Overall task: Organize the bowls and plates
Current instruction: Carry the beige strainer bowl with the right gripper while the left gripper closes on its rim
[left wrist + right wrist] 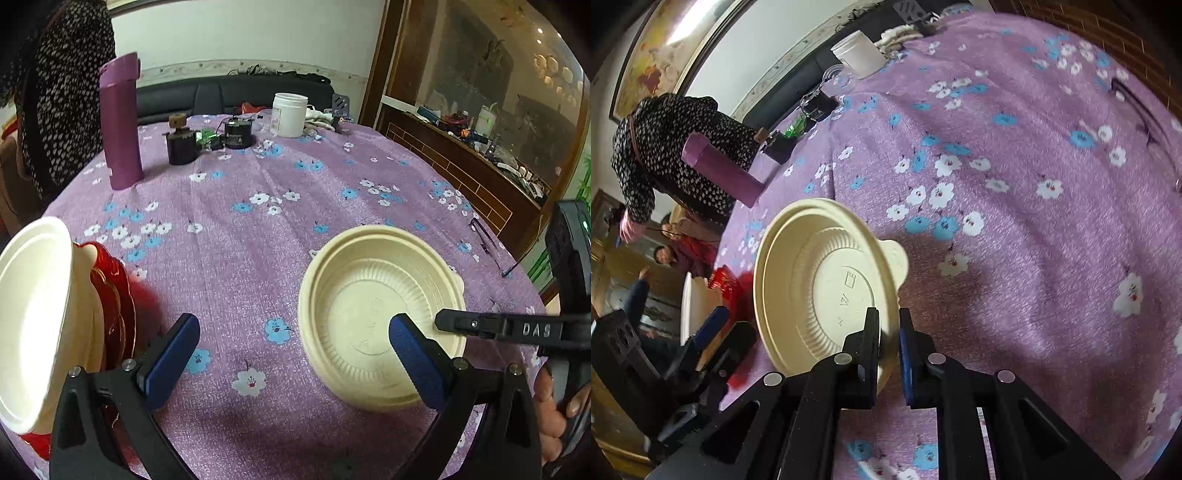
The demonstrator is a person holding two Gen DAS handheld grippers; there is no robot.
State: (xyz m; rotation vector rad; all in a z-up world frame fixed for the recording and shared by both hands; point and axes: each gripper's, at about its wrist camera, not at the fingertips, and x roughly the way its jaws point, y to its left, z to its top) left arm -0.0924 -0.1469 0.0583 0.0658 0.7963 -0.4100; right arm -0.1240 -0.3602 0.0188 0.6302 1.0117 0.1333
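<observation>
Cream bowl (827, 280) gripped by its rim
Right tongs (889, 350) clamp it — mouth upward, resting level on the surface (1015, 258); left tongs (291, 354) gape empty.

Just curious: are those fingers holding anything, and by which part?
The right gripper pinches the cream bowl by its rim. The left gripper holds nothing.

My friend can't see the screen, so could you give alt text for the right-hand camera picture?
Two black jaws pinch the rim of a cream plastic bowl, held tilted above a purple flowered tablecloth. Farther along the table are a purple flask and a white jar; a person in a dotted dark top stands beyond.
</observation>
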